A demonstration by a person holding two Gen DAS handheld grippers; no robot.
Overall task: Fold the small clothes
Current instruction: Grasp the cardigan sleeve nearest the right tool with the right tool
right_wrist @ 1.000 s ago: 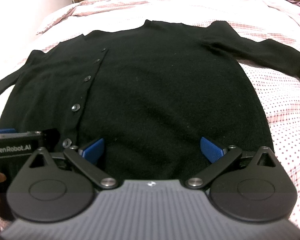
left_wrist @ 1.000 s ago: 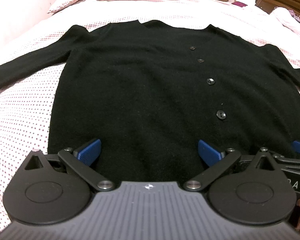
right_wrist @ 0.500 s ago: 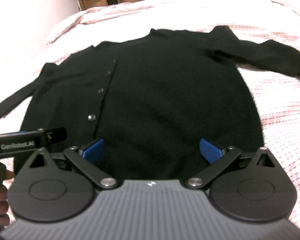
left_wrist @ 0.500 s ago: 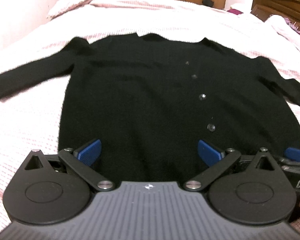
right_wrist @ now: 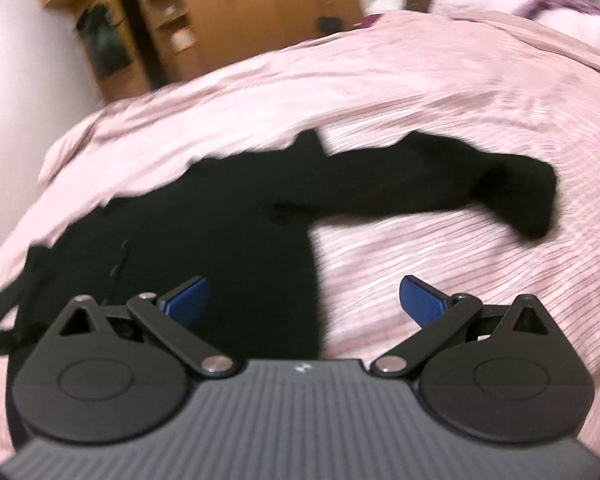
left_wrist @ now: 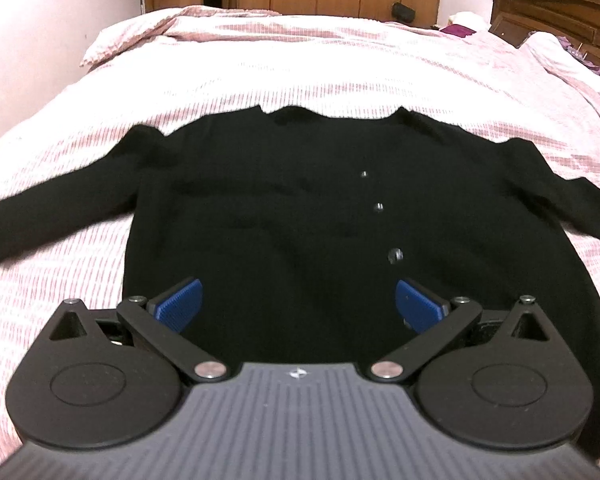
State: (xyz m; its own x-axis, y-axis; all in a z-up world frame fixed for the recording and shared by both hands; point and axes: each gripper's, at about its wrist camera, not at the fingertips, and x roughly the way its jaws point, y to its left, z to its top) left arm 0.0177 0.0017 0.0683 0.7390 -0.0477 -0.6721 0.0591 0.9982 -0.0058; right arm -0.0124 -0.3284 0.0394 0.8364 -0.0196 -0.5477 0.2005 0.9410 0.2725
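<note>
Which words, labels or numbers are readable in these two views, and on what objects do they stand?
None can be read.
The small white mark on the left gripper body is a logo, not letters.
The same mark sits on the right gripper.
The black cardigan shows no label.

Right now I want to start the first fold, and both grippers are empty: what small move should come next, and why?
Probably carry the open right gripper forward to the cuff of the right sleeve and close on it. The black cardigan lies flat and buttoned on the bed with that sleeve stretched outward, so it should fold in first.
</note>
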